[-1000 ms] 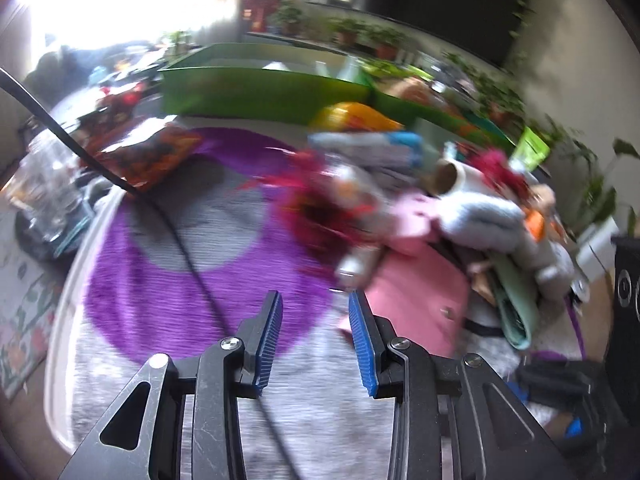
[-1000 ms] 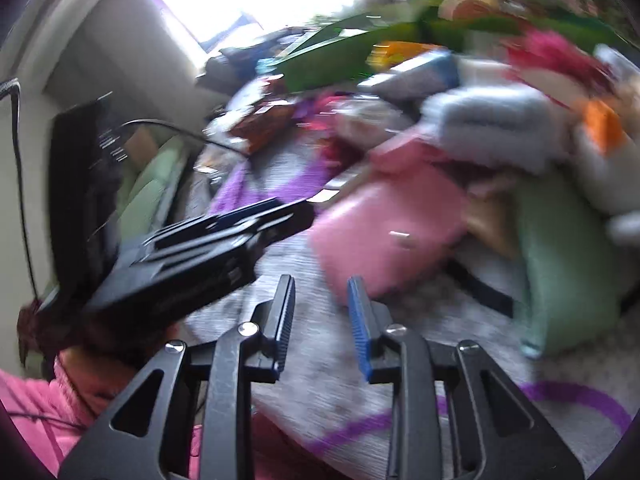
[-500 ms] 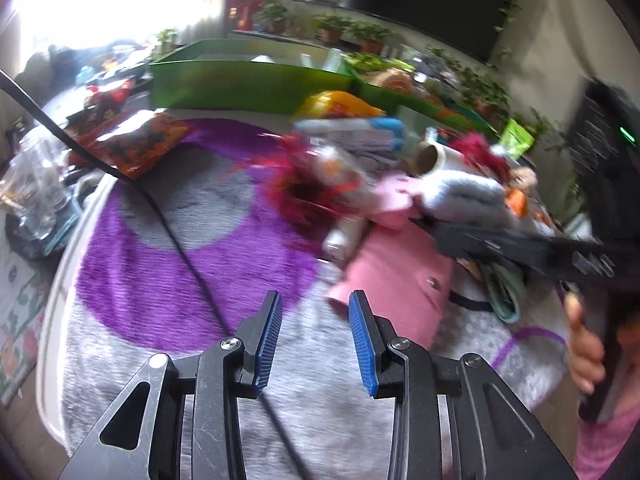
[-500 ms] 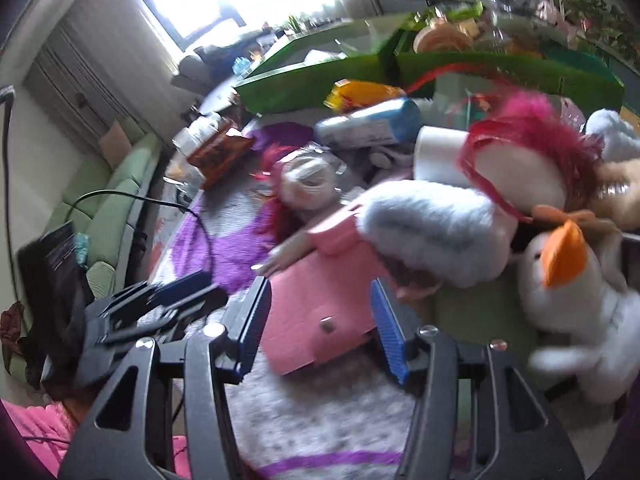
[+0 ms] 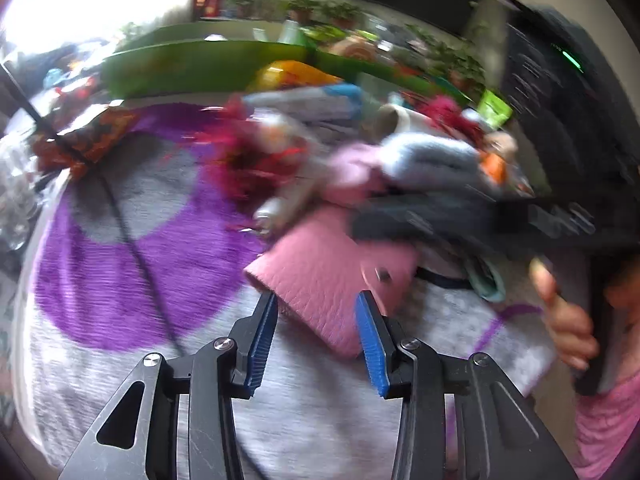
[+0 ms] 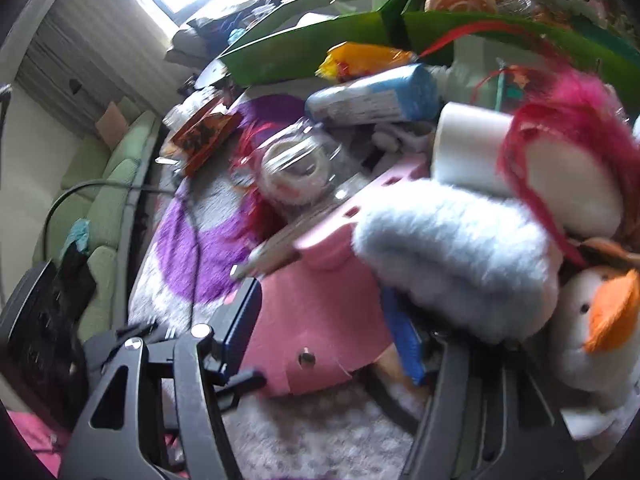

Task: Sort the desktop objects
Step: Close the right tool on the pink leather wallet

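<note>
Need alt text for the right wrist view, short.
The right gripper, jaws opening, straddles a pink snap wallet lying on a grey and purple rug, with no pad clearly pressing on it. A fluffy pale-blue plush overlaps the wallet's far edge, beside a white plush with an orange beak; green bins stand behind the clutter.

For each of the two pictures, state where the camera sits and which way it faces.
Left wrist: on the left gripper, looking down at the pink wallet; a hand shows at right.
Right wrist: on the right gripper, jaws opening astride the wallet, facing the plush pile.
Shared: wallet, green bins.
</note>
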`<state>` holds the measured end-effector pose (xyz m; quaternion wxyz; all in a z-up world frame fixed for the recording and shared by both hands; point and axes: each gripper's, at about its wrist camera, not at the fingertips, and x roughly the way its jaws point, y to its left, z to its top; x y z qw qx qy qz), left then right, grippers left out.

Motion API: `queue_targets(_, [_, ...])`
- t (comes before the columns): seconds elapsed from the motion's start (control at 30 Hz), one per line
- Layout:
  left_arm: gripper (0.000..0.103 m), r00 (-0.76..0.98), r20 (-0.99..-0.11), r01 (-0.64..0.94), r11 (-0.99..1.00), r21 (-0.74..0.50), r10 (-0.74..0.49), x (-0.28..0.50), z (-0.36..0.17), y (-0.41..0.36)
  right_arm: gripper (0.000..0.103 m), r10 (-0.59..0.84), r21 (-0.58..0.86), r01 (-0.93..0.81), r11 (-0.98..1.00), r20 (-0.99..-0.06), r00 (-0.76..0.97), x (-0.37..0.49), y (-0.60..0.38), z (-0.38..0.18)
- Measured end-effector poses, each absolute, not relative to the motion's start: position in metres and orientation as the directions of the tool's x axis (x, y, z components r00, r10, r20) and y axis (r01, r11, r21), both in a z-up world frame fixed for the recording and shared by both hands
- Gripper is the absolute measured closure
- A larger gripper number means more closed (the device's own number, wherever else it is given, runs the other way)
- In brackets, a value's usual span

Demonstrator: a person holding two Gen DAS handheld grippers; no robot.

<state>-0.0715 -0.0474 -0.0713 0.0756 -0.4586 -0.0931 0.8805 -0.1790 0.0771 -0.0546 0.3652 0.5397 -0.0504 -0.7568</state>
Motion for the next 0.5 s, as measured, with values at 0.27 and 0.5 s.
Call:
queue_targets(0.27, [0.062,-0.594,-0.782,0.049,-0.962,-0.270,0.189,-0.072,-0.065,-0.089,0.041,-0.624,0.489,0.496,-0.718,-0.768,-0.146,-0.140,0.073,-0.055])
queue_targets(0.5, [0.062,-0.575,-0.788,-0.024,-0.968,-0.250,0.218,-0.072,-0.072,-0.068,0.046,-0.589,0.461,0.426,-0.778,-0.771,-0.243,-0.131,0.085,-0.066])
